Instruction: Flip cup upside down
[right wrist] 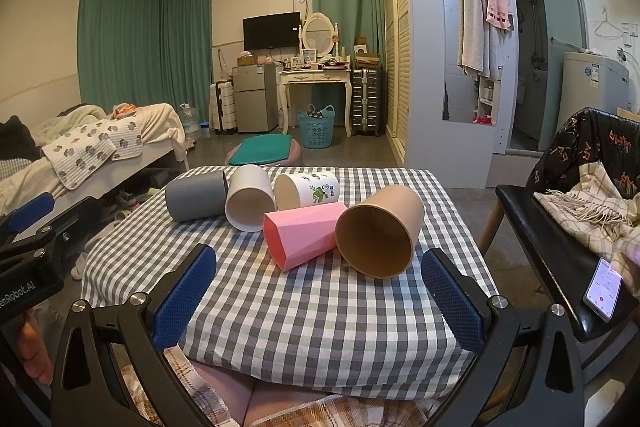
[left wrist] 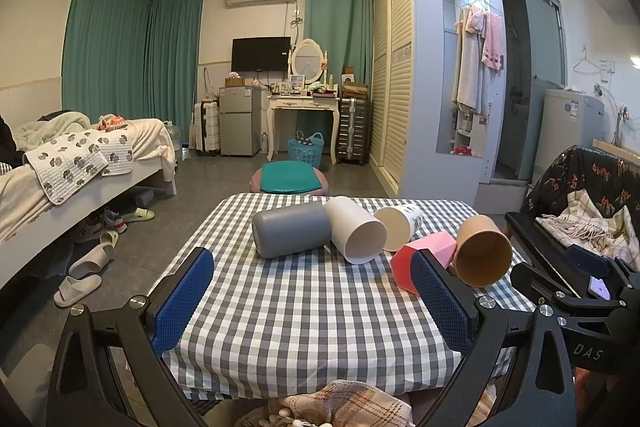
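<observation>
Several cups lie on their sides on the checked tablecloth (left wrist: 304, 311) (right wrist: 320, 311): a grey cup (left wrist: 291, 229) (right wrist: 195, 195), a white cup (left wrist: 354, 229) (right wrist: 250, 197), a printed white cup (left wrist: 400, 226) (right wrist: 308, 190), a pink faceted cup (left wrist: 424, 255) (right wrist: 304, 233) and a brown paper cup (left wrist: 482, 251) (right wrist: 380, 231). My left gripper (left wrist: 312, 291) is open and empty, near the table's front edge, short of the cups. My right gripper (right wrist: 320, 287) is open and empty, just in front of the pink and brown cups.
A black chair (right wrist: 568, 267) with a plaid scarf and a phone (right wrist: 604, 289) stands right of the table. A bed (left wrist: 60, 179) and slippers (left wrist: 80, 279) are to the left. A round stool (left wrist: 290, 179) sits beyond the table's far edge.
</observation>
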Available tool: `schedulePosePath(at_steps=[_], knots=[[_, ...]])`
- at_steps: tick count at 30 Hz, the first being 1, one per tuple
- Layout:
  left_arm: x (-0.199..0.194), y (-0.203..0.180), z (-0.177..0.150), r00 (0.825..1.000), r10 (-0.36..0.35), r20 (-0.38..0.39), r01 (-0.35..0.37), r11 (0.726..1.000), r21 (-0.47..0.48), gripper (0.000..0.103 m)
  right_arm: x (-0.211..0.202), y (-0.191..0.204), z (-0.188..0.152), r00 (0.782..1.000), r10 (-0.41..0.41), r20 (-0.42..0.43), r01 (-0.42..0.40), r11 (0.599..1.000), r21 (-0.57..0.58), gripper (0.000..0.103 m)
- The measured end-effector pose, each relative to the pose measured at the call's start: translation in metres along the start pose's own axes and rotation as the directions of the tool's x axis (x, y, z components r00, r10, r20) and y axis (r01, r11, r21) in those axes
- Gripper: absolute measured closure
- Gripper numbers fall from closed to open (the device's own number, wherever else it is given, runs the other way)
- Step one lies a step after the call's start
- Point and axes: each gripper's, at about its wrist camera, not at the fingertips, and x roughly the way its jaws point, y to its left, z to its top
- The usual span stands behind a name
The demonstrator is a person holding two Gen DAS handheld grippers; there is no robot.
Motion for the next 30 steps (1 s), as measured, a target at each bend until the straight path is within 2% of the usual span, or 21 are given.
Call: schedulePosePath(at_steps=[30], knots=[[0.0014, 0.0012, -0.0025, 1.000, 0.002, -0.003, -0.002, 1.000, 0.000, 0.001, 0.0069, 0.0083, -0.0043, 1.000, 0.009, -0.008, -0.009, 1.000, -0.002, 0.000]])
